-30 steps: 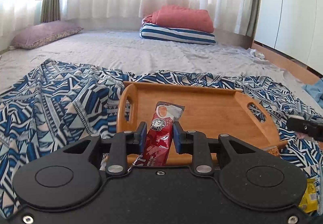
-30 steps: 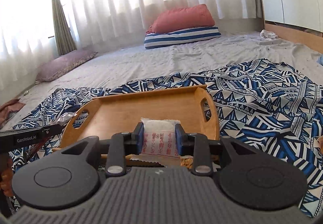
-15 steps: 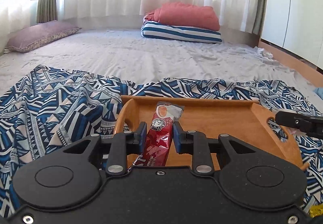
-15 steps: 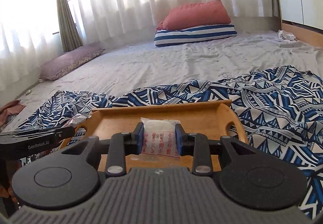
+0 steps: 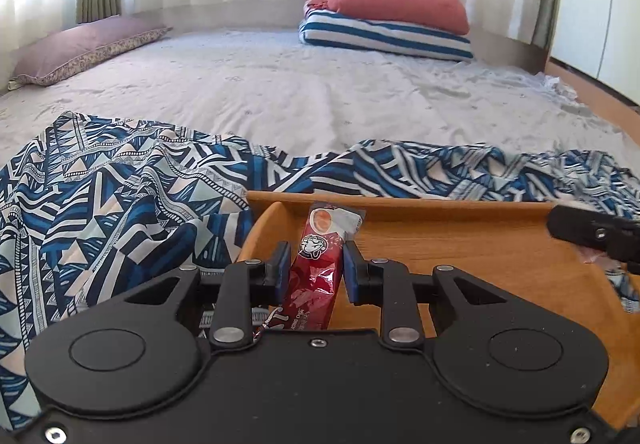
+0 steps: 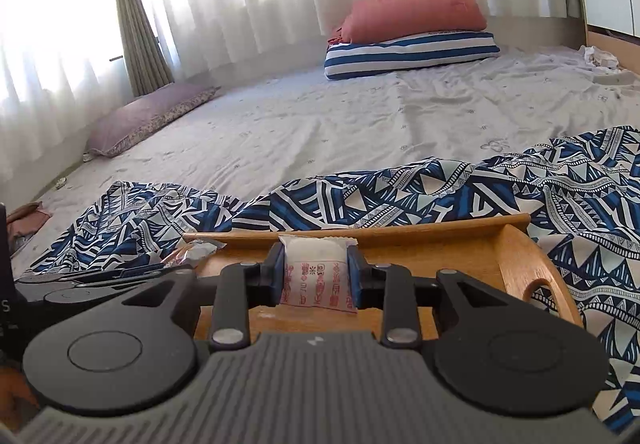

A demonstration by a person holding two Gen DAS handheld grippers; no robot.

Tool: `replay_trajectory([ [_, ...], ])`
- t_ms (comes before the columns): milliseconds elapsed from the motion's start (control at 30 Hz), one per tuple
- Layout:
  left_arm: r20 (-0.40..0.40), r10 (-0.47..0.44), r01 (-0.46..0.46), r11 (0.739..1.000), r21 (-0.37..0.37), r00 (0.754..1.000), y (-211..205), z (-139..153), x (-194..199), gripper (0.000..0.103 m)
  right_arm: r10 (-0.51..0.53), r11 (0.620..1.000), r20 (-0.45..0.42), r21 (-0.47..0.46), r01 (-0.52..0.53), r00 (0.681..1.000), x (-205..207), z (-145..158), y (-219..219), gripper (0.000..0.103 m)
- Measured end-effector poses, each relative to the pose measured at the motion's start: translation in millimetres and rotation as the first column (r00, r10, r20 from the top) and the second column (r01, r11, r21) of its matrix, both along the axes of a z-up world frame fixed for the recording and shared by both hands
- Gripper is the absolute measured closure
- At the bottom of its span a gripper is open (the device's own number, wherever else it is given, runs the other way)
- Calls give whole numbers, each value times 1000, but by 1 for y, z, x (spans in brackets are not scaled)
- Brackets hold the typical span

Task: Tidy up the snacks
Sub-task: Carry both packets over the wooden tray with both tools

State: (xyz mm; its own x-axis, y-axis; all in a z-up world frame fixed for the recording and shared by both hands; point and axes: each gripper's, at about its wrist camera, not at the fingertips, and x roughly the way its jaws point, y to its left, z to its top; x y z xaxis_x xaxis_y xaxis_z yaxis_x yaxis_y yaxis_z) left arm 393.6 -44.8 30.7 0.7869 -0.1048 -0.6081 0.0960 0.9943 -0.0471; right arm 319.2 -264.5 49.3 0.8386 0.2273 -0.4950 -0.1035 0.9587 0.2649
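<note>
A wooden tray (image 5: 472, 252) with cut-out handles lies on a blue patterned cloth (image 5: 120, 203). My left gripper (image 5: 314, 268) is shut on a long red snack packet (image 5: 320, 264), held over the tray's left end. My right gripper (image 6: 316, 276) is shut on a small white packet with red print (image 6: 316, 276), above the same tray (image 6: 516, 256) near its far rim. The right gripper's black tip (image 5: 588, 232) shows at the right edge of the left wrist view. The left gripper's body (image 6: 100, 280) and its packet's end (image 6: 196, 250) show at the left of the right wrist view.
The cloth (image 6: 560, 195) is spread over a grey bedsheet (image 5: 320, 91). A red pillow on a striped one (image 5: 384, 19) lies at the far end, a mauve pillow (image 5: 80, 47) at the far left. White curtains hang behind; a wooden bed edge (image 5: 592, 95) runs on the right.
Both grippers have moved forward over the tray with their packets still gripped; the tray now fills the near foreground and its near rim has dropped out of view.
</note>
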Motion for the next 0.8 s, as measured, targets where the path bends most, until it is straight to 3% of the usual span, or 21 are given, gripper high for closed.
replay_trajectory([
  [167,-45,6,-8,999,-40,999,-3,-14,15,77,10,1000,-11,-20,-10,1000,6,-6,3,67],
  [367,-19,43,-44,997,-56,999,-5,-18,16,77,11,1000,-26,-26,-12,1000,6,-10,1,67],
  [800,43,71,-67,994,-82,997,11,18,-7,71,19,998,-32,-54,-20,999,17,-4,11,67],
])
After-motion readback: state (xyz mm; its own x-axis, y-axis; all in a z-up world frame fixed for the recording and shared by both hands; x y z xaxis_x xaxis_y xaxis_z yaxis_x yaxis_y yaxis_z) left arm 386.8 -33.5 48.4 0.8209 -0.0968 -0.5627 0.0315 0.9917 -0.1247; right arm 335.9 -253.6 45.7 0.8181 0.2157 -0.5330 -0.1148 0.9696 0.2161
